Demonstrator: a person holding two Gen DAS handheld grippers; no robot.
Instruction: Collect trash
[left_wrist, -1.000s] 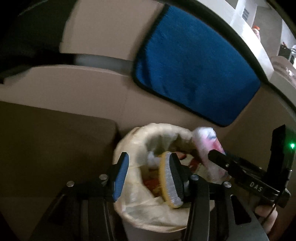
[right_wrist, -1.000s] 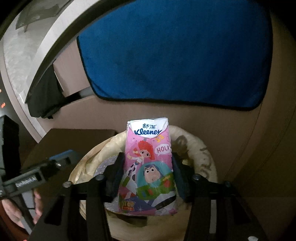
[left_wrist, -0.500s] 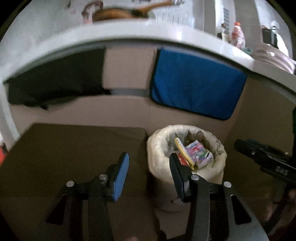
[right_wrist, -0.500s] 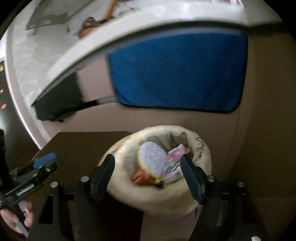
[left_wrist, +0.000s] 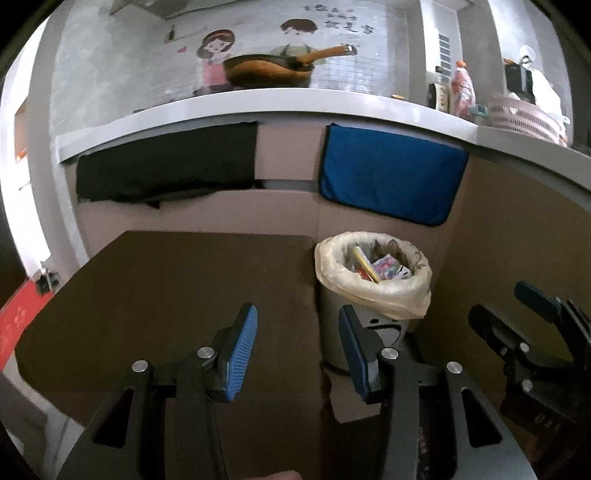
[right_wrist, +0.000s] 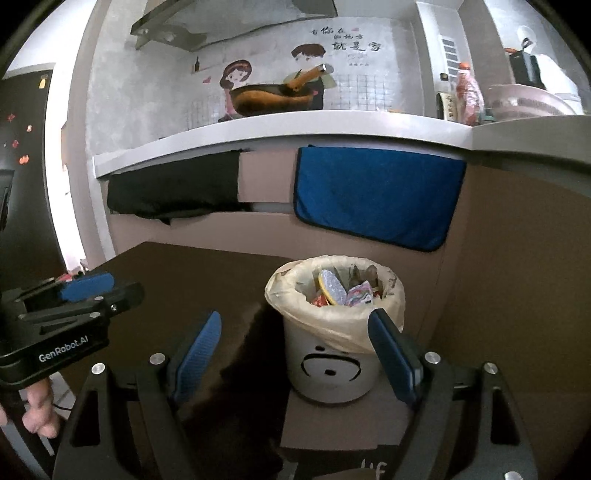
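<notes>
A white trash bin (right_wrist: 332, 365) with a drawn face stands on the floor, lined with a cream bag (right_wrist: 295, 295). Inside it lie a pink tissue pack (right_wrist: 360, 295), a yellow-rimmed disc (right_wrist: 332, 288) and red wrappers. My right gripper (right_wrist: 295, 317) hangs back from the bin, its jaws still opening, with nothing between them. My left gripper (left_wrist: 299, 317) is open and empty, left of the bin (left_wrist: 384, 326) and short of it. In the left wrist view the tissue pack (left_wrist: 386, 266) shows in the bag, and the right gripper (left_wrist: 535, 317) appears at the right edge.
A dark brown low surface (left_wrist: 166, 295) lies left of the bin. Cardboard panels rise behind it, with a blue cloth (left_wrist: 388, 181) and a black cloth (left_wrist: 166, 166) hanging under a white counter (left_wrist: 258, 107). On the counter sit a pan (left_wrist: 266, 72) and a pink basket (left_wrist: 524, 118).
The right gripper has let go of the pink tissue pack, which now lies in the bin. Both grippers have pulled back and up from the bin, and the right jaws have widened.
</notes>
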